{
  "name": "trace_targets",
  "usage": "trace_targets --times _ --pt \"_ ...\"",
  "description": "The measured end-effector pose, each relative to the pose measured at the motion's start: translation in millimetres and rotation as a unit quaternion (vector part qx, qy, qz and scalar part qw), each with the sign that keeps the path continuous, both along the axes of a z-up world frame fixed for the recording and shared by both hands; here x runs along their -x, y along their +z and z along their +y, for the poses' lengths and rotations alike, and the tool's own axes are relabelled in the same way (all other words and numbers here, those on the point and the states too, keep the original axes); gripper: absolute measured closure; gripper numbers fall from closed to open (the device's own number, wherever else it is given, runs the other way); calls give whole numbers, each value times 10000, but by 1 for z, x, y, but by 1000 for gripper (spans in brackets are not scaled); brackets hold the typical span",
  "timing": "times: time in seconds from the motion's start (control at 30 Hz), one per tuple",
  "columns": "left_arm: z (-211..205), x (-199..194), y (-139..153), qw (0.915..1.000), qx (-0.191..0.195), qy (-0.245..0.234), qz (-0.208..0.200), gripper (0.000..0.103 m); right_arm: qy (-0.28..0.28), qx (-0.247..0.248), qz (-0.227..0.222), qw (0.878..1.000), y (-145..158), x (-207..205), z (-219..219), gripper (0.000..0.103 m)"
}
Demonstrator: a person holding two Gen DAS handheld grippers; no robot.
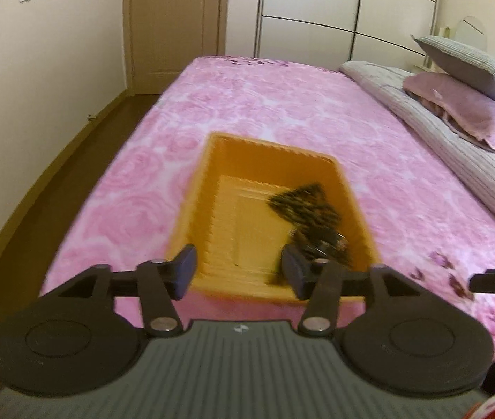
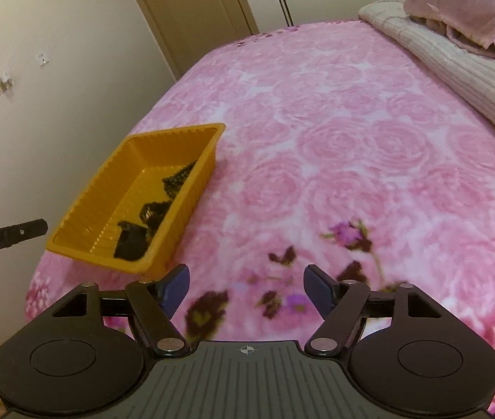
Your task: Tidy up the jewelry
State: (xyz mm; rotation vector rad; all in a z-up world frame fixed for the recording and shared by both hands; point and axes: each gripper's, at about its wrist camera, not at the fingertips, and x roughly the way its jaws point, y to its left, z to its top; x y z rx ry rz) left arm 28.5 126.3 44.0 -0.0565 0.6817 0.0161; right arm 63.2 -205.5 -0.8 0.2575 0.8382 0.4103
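Observation:
An orange plastic tray (image 1: 247,146) lies on a pink rose-patterned bedspread (image 1: 247,97). Dark beaded jewelry (image 1: 303,206) lies in its right half, with another dark piece (image 1: 324,244) nearer to me. My left gripper (image 1: 238,267) hovers over the tray's near end, open, with nothing between its blue pads. In the right wrist view the tray (image 2: 191,192) sits at the left with the dark jewelry (image 2: 177,178) inside. My right gripper (image 2: 247,281) is open and empty over the bedspread's dark flower print (image 2: 282,255), to the right of the tray.
Pillows (image 1: 463,70) and a folded quilt (image 1: 456,150) lie along the bed's right side. The bed's left edge drops to a wooden floor (image 1: 55,160) beside a wall. A door (image 1: 174,17) and wardrobe (image 1: 334,10) stand beyond the bed.

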Motion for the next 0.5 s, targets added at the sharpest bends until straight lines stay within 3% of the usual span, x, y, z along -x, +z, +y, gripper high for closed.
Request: trace_targets --times 0.27,0.5 --pt "-51 26 -20 9993 133 -163 317 1 -113 356 -71 9993 -3 31 -8 30" --pt "-87 33 -33 9984 -50 -184 540 0 -189 510 -58 9985 -5 50 -19 30"
